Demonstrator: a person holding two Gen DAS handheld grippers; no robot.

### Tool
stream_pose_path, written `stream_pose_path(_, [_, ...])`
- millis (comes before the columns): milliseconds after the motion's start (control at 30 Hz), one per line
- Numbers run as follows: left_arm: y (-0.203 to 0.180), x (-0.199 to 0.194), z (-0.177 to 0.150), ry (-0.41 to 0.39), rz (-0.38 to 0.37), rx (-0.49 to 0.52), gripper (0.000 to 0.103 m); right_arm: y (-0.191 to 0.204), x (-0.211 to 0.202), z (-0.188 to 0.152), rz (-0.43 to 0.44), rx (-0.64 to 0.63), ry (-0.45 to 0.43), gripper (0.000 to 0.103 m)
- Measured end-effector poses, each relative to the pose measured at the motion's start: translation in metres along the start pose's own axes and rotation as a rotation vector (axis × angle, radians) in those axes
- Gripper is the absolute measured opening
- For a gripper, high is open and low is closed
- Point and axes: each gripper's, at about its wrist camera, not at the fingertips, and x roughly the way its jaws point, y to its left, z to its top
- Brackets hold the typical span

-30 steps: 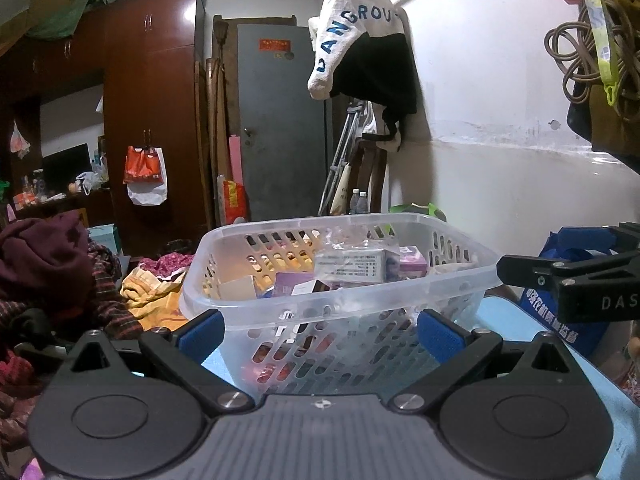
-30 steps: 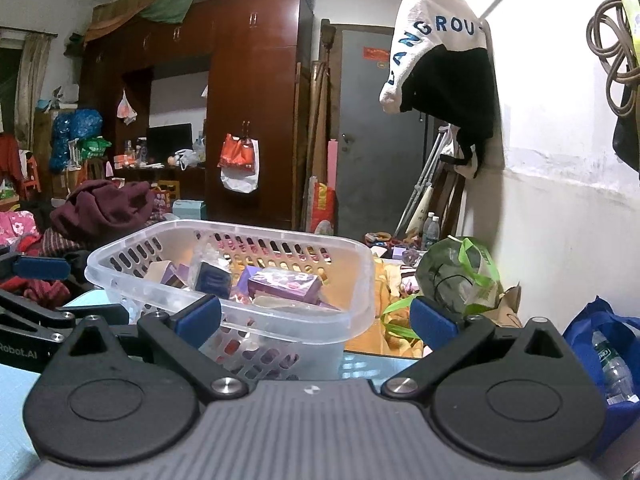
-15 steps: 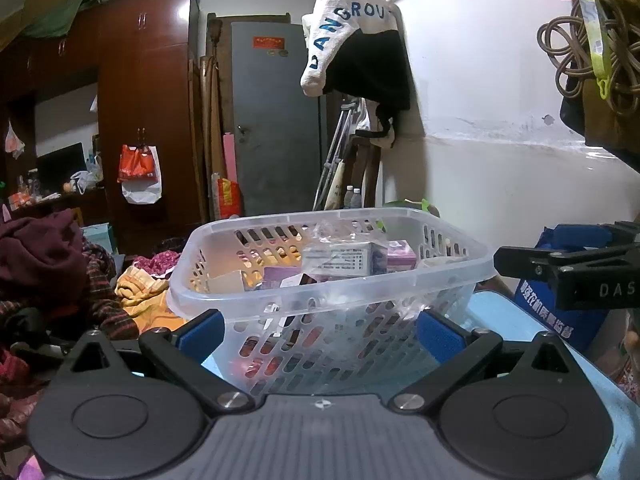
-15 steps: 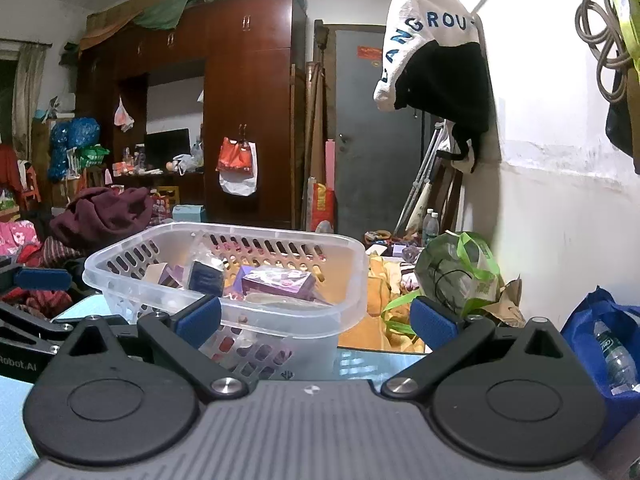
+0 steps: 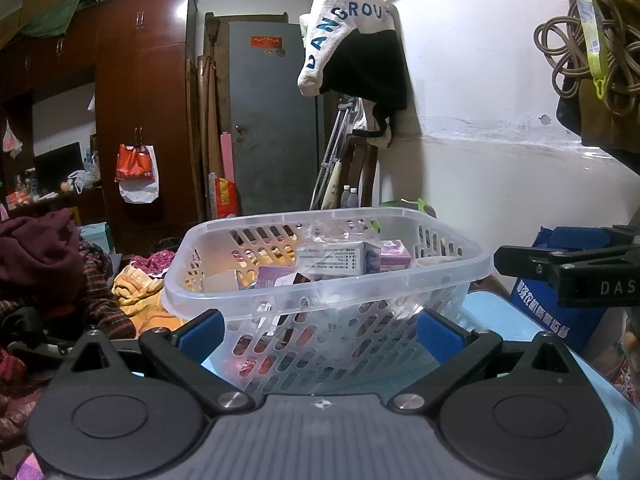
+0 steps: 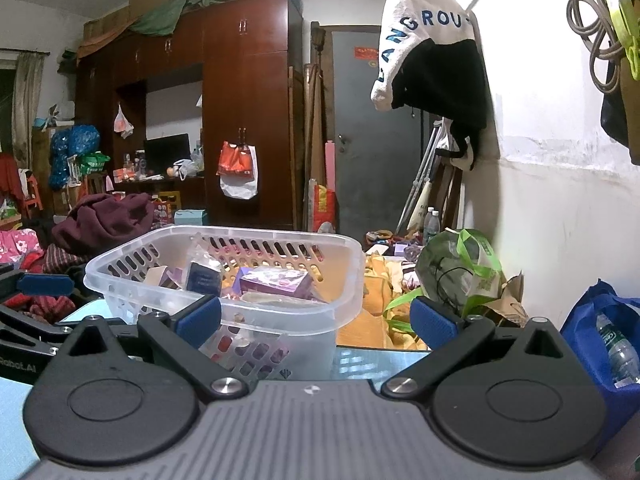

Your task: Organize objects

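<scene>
A clear plastic basket [image 5: 448, 268] stands on a light blue table [image 5: 492, 312], holding small boxes: a white one [image 5: 332, 258] and a purple one [image 5: 394, 250]. My left gripper [image 5: 318, 334] is open just in front of the basket's near wall, its blue pads either side of it. In the right wrist view the same basket [image 6: 344, 276] sits left of centre, with a purple box [image 6: 276, 282] and a dark box [image 6: 204, 278] inside. My right gripper [image 6: 316, 318] is open, the left pad near the basket's corner, nothing held. The other gripper's finger [image 5: 560, 268] shows at right.
Piled clothes [image 5: 44, 264] lie left of the table. A blue bag [image 6: 608, 332] with a bottle and a green bag [image 6: 460, 268] sit on the right by the white wall. A brown wardrobe [image 6: 244, 112] and grey door [image 5: 268, 120] stand behind.
Both grippers have shifted slightly; the basket now sits a little further left in both views. Jaw openings are unchanged.
</scene>
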Motion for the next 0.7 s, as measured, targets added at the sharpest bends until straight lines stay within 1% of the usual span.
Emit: stream_pose_path(700, [-0.0023, 0.0011, -0.0015, 0.005, -0.002, -0.011, 0.103, 0.0055, -0.0025, -0.0034, 0.009, -0.006, -0.003, 0.103])
